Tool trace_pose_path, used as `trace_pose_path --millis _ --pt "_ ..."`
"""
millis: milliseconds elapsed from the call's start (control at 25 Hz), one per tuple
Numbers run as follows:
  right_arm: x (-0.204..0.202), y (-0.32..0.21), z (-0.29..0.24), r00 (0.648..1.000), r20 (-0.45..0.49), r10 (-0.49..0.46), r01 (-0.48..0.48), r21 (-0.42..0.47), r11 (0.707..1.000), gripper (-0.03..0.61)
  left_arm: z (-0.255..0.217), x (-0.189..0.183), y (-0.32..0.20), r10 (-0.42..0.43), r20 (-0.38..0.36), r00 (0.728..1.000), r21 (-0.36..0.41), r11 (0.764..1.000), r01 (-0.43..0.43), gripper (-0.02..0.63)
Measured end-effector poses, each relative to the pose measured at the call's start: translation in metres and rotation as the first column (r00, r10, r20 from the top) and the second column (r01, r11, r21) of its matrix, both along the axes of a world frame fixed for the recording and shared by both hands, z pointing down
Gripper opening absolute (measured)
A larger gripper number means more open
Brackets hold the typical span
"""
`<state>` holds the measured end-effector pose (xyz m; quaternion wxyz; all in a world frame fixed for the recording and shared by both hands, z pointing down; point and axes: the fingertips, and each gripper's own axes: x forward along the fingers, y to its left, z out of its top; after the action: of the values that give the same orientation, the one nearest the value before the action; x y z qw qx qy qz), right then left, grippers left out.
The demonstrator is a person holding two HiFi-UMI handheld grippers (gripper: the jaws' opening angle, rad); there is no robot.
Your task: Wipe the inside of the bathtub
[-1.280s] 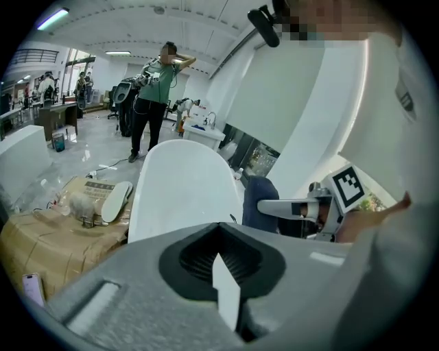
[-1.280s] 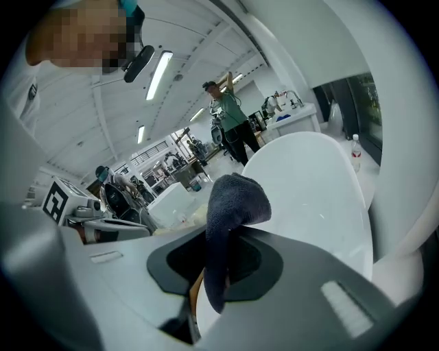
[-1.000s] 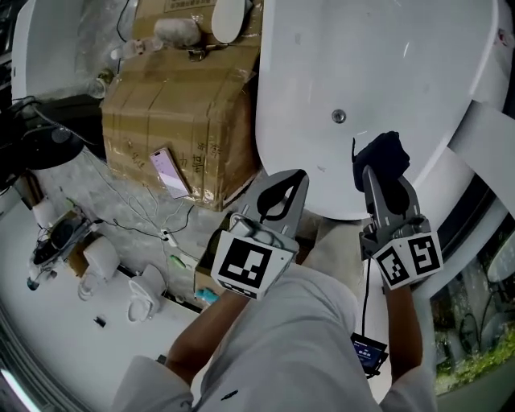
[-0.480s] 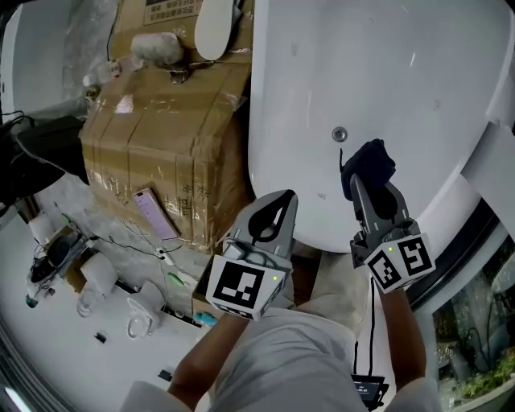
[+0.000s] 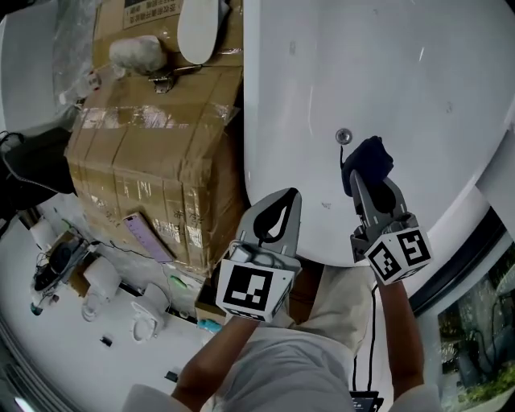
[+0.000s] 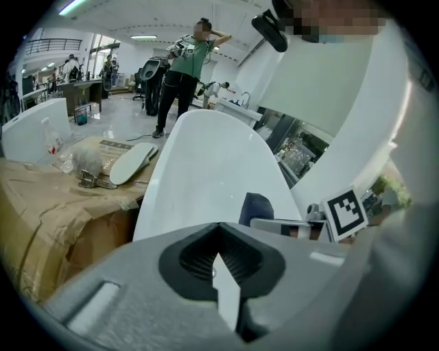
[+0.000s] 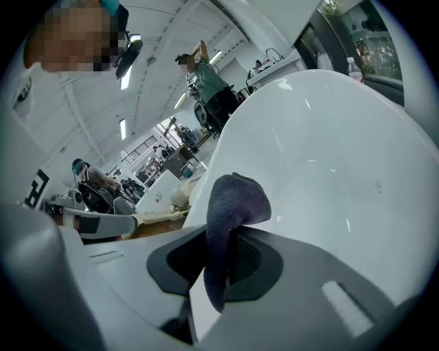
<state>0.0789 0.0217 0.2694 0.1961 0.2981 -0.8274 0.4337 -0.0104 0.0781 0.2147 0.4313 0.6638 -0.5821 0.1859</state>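
Cloth [image 5: 368, 159], dark blue, pinched tight between the two jaws of the right gripper [image 5: 364, 175] and bunched up in a lump past the tips. Held right up by the white inside of the bathtub [image 5: 402, 72], just below a small round metal fitting [image 5: 344, 135] in the tub wall; touching the wall or not, hard to tell. Left gripper [image 5: 282, 201] with jaws pressed together on nothing, low over the near rim of the tub, beside the right gripper and apart from the cloth. Next to the tub, a big brown cardboard box [image 5: 153, 153] with shiny tape. By the near edge of the box, a pink phone [image 5: 145, 235]; at the far end, a white oval thing [image 5: 199, 24]. Along the right gripper's own jaws, cloth poking up out of the gap, smooth white tub wall close behind.
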Motion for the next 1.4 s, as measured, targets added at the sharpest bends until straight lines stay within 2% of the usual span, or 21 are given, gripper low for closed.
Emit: trace_pose_path --millis 200,400,640,760,920,1000,1120,1240,1400 --pt "-0.015 -0.006 0.046 1.000 0.029 -0.011 0.011 0.000 1.000 0.051 0.039 0.001 0.000 -0.033 -0.004 0.999 -0.029 0.999 0.033 -0.005" --pt "-0.022 -0.009 0.085 0.999 0.048 -0.008 0.010 -0.032 0.999 0.051 0.061 0.009 -0.004 -0.066 -0.053 0.996 -0.054 0.997 0.063 -0.005" --pt "-0.039 -0.009 0.120 0.992 0.104 -0.078 0.080 -0.021 0.997 0.049 0.088 0.007 -0.010 -0.088 -0.057 0.995 -0.057 0.995 0.084 -0.005" --pt "-0.042 -0.007 0.144 0.988 0.123 -0.089 0.098 -0.068 0.993 0.048 0.103 0.012 -0.007 -0.078 -0.065 0.995 -0.084 0.994 0.072 -0.005" --pt "-0.049 -0.013 0.168 0.975 0.221 -0.011 0.053 -0.184 0.982 0.049 0.117 0.014 -0.010 -0.084 -0.073 0.994 -0.095 0.993 0.077 -0.005" --pt "-0.052 -0.015 0.180 0.970 0.243 -0.006 0.052 -0.184 0.982 0.049 0.125 0.015 -0.010 -0.077 -0.067 0.995 -0.098 0.993 0.070 -0.005" --pt "-0.056 -0.015 0.206 0.974 0.224 -0.036 0.076 -0.173 0.982 0.048 0.138 0.016 -0.011 -0.062 -0.053 0.997 -0.103 0.993 0.056 -0.005" --pt "-0.057 -0.018 0.231 0.975 0.217 -0.041 0.086 -0.205 0.975 0.048 0.154 0.021 -0.016 -0.066 -0.075 0.995 -0.112 0.992 0.058 -0.005" --pt "-0.063 -0.026 0.261 0.978 0.203 -0.048 0.093 -0.218 0.972 0.048 0.173 0.022 -0.021 -0.055 -0.065 0.996 -0.112 0.993 0.048 -0.005"
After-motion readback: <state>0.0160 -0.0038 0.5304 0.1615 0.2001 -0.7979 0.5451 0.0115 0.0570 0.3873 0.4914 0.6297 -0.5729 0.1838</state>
